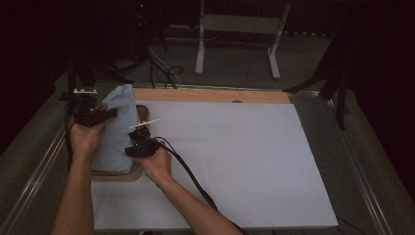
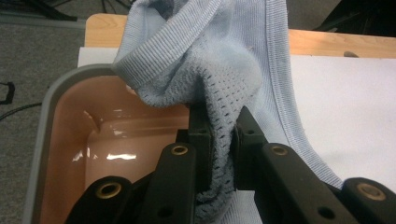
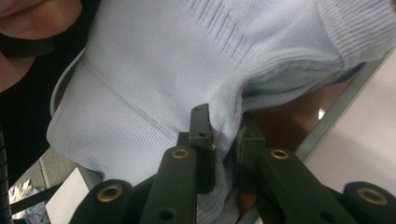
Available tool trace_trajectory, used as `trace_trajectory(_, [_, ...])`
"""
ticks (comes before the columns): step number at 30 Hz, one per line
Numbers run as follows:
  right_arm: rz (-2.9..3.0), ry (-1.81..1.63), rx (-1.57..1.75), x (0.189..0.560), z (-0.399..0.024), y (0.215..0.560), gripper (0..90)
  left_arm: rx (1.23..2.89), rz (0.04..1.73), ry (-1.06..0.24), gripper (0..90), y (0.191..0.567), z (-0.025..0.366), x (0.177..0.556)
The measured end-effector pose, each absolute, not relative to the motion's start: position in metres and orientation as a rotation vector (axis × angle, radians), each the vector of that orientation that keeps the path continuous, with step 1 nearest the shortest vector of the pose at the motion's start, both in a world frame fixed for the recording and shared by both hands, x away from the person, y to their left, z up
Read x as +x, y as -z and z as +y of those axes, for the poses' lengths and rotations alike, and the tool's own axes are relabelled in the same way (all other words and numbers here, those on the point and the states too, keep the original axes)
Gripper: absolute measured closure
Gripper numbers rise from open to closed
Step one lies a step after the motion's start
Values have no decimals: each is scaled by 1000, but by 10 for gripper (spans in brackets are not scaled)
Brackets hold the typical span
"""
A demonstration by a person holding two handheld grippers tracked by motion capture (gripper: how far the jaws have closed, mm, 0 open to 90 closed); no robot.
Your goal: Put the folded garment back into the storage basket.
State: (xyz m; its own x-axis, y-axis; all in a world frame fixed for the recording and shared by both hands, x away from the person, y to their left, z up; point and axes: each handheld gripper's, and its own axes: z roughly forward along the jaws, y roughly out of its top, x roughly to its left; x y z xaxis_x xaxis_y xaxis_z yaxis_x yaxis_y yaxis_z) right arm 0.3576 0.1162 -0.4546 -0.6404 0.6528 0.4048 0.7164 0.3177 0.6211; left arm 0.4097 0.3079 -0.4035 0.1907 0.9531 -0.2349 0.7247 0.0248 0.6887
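Light-blue knit garment (image 1: 115, 128) held over pink tub (image 2: 70, 140) at bench (image 1: 235, 147) left edge. Garment pinched by left gripper (image 2: 218, 135) jaws and by right gripper (image 3: 223, 135) jaws. Lift judged under way; placement pending.

A wooden table (image 1: 210, 95) carries a large white sheet (image 1: 235, 161) that covers nearly all of its top, leaving a bare strip of light wood along the far edge. At the left end, a shallow tray (image 2: 42, 140) with a grey rim and a glossy salmon-pink inside sits on the table, lapping over the white sheet's left edge. The table stands on grey carpeted floor (image 1: 230, 68), with metal rails running along its left and right sides.
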Motion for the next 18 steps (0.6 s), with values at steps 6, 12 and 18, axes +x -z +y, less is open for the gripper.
trace_trajectory(6, [-2491,1224,-1292,359,116,457,813,1762,1605,-402,815,407,307,412])
trace_trajectory(12, [-2473,1214,-1304,359,117,458,813,1777,1621,-405,811,413,306,414])
trace_trajectory(18, [-2479,1207,-1296,360,117,460,813,1781,1638,-401,783,418,307,413])
